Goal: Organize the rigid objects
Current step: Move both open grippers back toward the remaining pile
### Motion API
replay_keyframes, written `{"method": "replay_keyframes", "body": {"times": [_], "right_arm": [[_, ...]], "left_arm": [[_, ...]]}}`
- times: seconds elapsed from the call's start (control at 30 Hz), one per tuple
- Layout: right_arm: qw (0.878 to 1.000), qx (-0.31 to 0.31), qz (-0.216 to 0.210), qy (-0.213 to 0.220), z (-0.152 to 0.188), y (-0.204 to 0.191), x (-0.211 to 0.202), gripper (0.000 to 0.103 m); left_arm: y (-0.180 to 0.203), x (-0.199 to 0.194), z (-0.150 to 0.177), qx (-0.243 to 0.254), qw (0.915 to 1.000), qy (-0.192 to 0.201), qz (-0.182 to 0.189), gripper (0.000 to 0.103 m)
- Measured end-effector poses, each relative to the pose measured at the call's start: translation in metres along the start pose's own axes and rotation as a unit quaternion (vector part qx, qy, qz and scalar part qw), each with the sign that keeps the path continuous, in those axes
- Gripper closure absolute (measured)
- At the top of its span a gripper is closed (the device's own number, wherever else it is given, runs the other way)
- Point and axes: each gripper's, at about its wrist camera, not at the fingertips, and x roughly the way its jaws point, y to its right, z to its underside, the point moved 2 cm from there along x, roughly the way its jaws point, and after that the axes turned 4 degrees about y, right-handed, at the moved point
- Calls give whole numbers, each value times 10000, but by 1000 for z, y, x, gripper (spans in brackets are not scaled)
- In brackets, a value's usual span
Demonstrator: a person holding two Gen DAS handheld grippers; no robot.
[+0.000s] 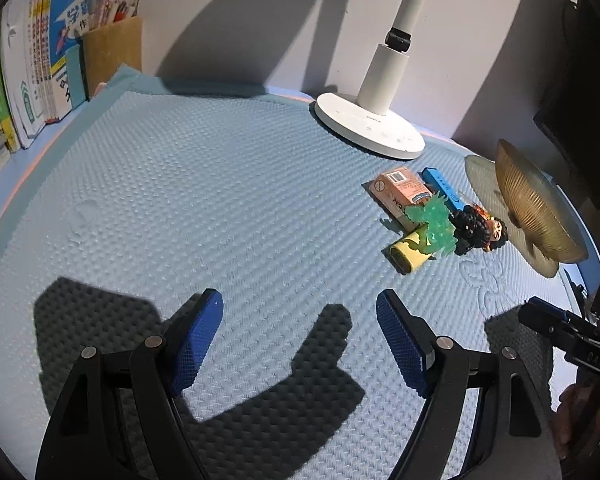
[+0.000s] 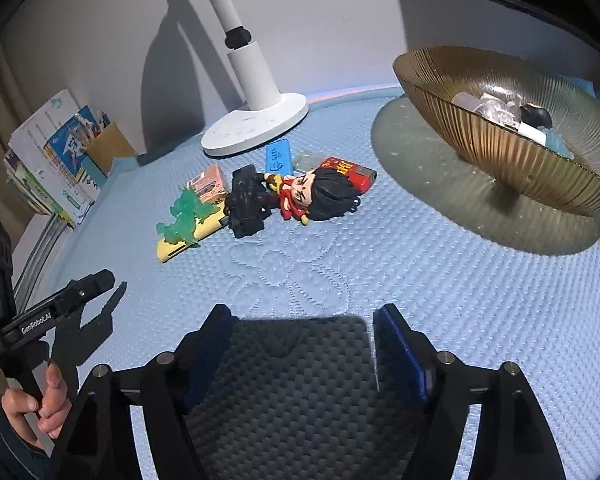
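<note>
A small heap of items lies on the blue quilted mat [image 2: 380, 264]: a doll with black hair and red clothes [image 2: 312, 196], a green translucent dragon figure [image 2: 186, 216], a yellow flat case [image 2: 180, 246], a pink carton [image 2: 210, 182], a blue bar [image 2: 278, 158] and a red box [image 2: 352, 172]. The same heap appears in the left wrist view, with the dragon [image 1: 434, 222] and carton [image 1: 402, 192]. An amber ribbed glass bowl [image 2: 480, 128] holding several items stands right of it. My right gripper [image 2: 300, 316] is open and empty, short of the heap. My left gripper [image 1: 300, 300] is open and empty, left of the heap.
A white desk lamp base [image 2: 256, 126] stands behind the heap against the wall. Books [image 1: 24, 80] and a brown pen holder [image 1: 114, 50] sit at the far left. A hand [image 2: 40, 404] holds the left gripper's handle. A dark monitor [image 1: 580, 92] stands at the right.
</note>
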Motion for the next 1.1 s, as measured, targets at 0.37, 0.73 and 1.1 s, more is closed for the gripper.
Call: {"method": "replay_keyframes", "body": {"times": [0.37, 0.73, 1.1], "right_arm": [[9997, -243, 34, -56, 3, -10, 3, 20], [9955, 814, -390, -300, -34, 15, 8, 22], [9909, 1259, -336, -338, -77, 38, 55, 37]], "left_arm": [[5, 1, 1, 100, 9999, -55, -2, 25], [69, 5, -32, 705, 9953, -66, 663, 25], [101, 57, -48, 872, 9907, -447, 942, 32]]}}
